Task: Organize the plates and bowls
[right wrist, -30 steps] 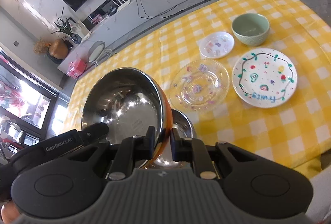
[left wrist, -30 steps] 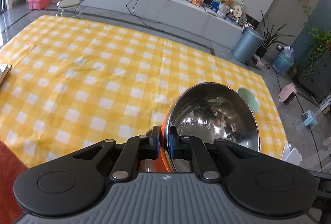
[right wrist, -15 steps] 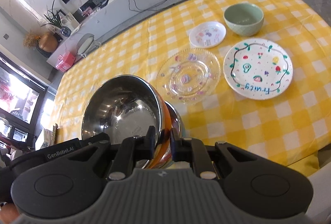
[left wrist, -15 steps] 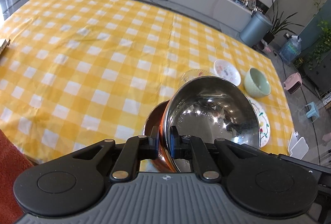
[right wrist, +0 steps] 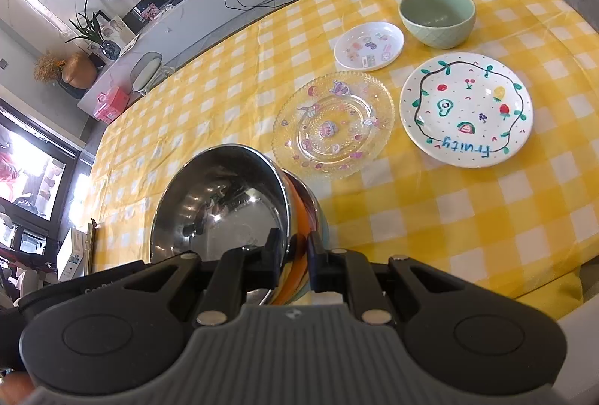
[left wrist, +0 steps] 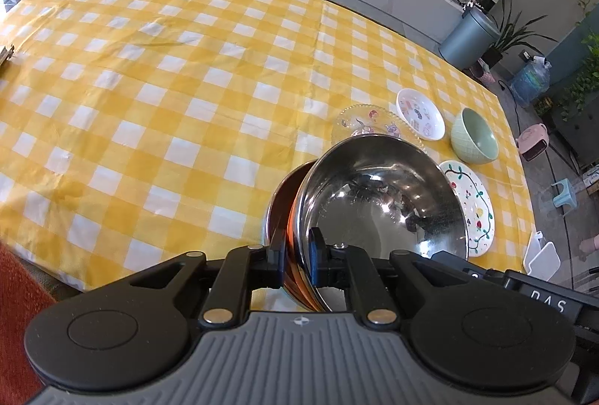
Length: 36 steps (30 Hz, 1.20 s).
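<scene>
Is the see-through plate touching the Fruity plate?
Apart. The right wrist view shows a strip of yellow checked cloth between the glass plate and the Fruity plate.

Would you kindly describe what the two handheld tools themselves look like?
Both look alike. The left tool and right tool each have a ribbed grey body with a small round emblem, glossy black rounded shoulders with circular recesses, black linkage arms with silver rivets, and flat black fingers. White lettering shows on one tool's side. No cables or sleeves visible.

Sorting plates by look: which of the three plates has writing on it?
The large white plate, nearest the table's right edge, reads "Fruity"; the clear glass plate and small white plate show only pictures.
</scene>
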Motion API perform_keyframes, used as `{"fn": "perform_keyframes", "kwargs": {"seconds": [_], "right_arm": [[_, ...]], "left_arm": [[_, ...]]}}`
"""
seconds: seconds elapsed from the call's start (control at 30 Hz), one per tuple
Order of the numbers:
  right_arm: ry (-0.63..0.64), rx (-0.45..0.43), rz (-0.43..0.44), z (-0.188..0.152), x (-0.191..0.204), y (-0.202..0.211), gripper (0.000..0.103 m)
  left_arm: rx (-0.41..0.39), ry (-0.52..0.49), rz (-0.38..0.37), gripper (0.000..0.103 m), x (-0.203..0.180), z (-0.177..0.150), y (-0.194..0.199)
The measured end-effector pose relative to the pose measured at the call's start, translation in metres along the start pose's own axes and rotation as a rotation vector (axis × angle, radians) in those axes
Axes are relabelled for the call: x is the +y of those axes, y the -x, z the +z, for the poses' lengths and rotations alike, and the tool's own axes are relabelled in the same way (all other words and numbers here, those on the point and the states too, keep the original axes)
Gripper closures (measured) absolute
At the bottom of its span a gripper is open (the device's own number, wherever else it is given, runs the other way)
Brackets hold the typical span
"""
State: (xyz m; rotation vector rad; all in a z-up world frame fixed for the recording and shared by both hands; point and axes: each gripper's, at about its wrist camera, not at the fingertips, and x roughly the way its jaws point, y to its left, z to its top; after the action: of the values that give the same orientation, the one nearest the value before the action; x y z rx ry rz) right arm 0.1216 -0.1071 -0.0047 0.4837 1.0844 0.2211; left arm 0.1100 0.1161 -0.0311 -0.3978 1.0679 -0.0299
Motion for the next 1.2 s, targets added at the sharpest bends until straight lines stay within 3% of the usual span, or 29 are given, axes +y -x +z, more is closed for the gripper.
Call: {"fn": "perform_keyframes", "kwargs": {"seconds": [0.7,0.83,0.9,1.2], "right_arm": [[-0.026,0.033,-0.011,0.003,-0.004,-0.023,0.093],[-0.022,0.009,-0.021,0.004,-0.006,-0.017,0.088],[-0.013,-0.003,-0.029,0.004,-0.005,-0.015,0.079],[0.035,-0.074,-0.035,0.005,0.000,0.011,0.059]], "left_arm": [[-0.028,-0.024,0.041,0.086,-0.001,0.009,-0.007],[-0.054,-0.031,0.038,0.085,-0.001,0.011,-0.001],[-0.073,-0.037,0.044,0.081,-0.002,0.011,0.003],[-0.174,-0.096,0.043,0.067,-0.018,0.012,0.029]]}}
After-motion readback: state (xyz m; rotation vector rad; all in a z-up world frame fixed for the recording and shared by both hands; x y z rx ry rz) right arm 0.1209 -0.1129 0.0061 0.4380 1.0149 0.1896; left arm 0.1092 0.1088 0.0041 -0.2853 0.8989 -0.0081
